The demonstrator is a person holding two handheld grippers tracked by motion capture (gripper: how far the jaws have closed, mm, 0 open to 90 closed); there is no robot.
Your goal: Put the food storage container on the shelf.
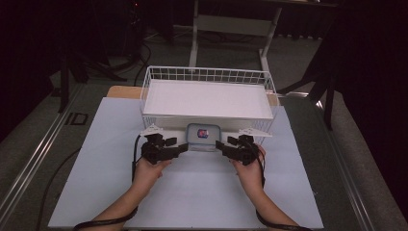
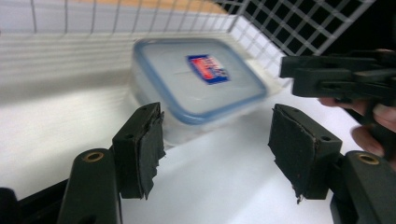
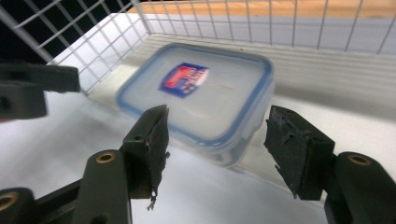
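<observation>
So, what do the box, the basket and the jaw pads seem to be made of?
Box: probably clear plastic, smooth and a little frosted; light passes through the walls, and the lid has a blue rim.
Basket: probably metal wire with a white coating; it is a thin, regular grid.
Pads: probably black rubber or foam, matt; the edges look torn and ragged.

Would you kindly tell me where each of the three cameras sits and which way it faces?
High view: fixed above the person's side, looking forward and down on the table; both forearms, left claw and right claw flank the lidded container before the wire basket.
Left gripper view: rides the left claw, facing the container; the other claw appears at right.
Right gripper view: rides the right claw, facing the container.
Shared: container and basket mesh appear in all three.
</observation>
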